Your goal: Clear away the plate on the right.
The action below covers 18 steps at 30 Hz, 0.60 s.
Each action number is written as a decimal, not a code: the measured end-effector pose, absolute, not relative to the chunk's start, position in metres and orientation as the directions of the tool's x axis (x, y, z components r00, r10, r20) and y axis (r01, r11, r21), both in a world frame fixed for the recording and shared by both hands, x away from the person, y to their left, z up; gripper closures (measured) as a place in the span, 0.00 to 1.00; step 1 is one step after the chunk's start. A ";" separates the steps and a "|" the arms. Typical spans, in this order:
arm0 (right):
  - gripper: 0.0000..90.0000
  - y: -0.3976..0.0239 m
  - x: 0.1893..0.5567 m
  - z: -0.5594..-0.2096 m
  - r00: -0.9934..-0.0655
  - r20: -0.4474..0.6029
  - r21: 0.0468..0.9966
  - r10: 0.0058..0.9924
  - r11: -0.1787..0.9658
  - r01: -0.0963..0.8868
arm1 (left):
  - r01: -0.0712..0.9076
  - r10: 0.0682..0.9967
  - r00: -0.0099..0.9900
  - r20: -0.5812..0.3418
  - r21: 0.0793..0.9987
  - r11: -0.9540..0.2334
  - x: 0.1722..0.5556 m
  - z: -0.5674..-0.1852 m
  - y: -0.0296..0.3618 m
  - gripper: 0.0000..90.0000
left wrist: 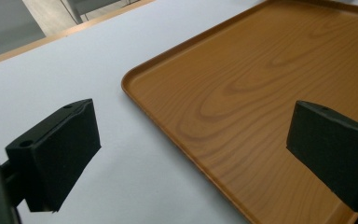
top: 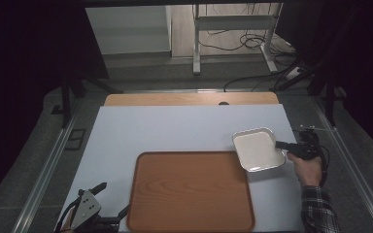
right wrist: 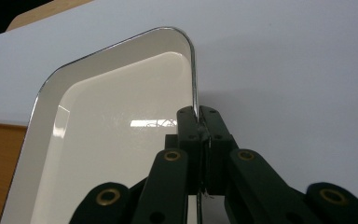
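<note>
- White dish (top: pixel 258 149), one only, sits tilted at the wooden tray's (top: pixel 190 191) far right corner, over the pale table sheet (top: pixel 175 128).
- Right gripper (top: pixel 282 145) is clamped on its rim.
- Left gripper (top: pixel 109 201) stands apart, holding nothing, near the single tray's left edge.

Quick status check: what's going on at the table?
Right gripper shut on white dish rim. Left gripper open, idle beside wooden tray. Nothing in the way.

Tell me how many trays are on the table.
2: a big wooden tray lying flat near the front edge, and a small white tray at its far right corner, its rim pinched by the right gripper.
</note>
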State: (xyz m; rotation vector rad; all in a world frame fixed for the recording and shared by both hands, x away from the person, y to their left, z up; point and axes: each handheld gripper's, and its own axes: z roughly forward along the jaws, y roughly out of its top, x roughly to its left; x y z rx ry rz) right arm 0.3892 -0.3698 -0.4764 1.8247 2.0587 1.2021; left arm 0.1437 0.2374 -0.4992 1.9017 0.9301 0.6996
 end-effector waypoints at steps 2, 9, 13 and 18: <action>0.98 -0.366 0.388 -0.476 -0.260 0.395 0.629 0.881 -0.053 0.776 | 0.325 0.822 0.561 0.102 0.885 -0.332 0.144 -0.499 0.237 0.03; 0.98 -0.347 0.381 -0.475 -0.297 0.405 0.626 0.865 -0.025 0.780 | 0.326 0.822 0.560 0.102 0.885 -0.332 0.144 -0.499 0.237 0.03; 0.98 -0.335 0.378 -0.474 -0.319 0.408 0.623 0.855 -0.005 0.782 | 0.326 0.822 0.560 0.102 0.885 -0.332 0.144 -0.499 0.237 0.03; 0.98 -0.321 0.374 -0.475 -0.337 0.419 0.615 0.843 0.010 0.789 | 0.326 0.822 0.560 0.103 0.885 -0.333 0.144 -0.499 0.237 0.03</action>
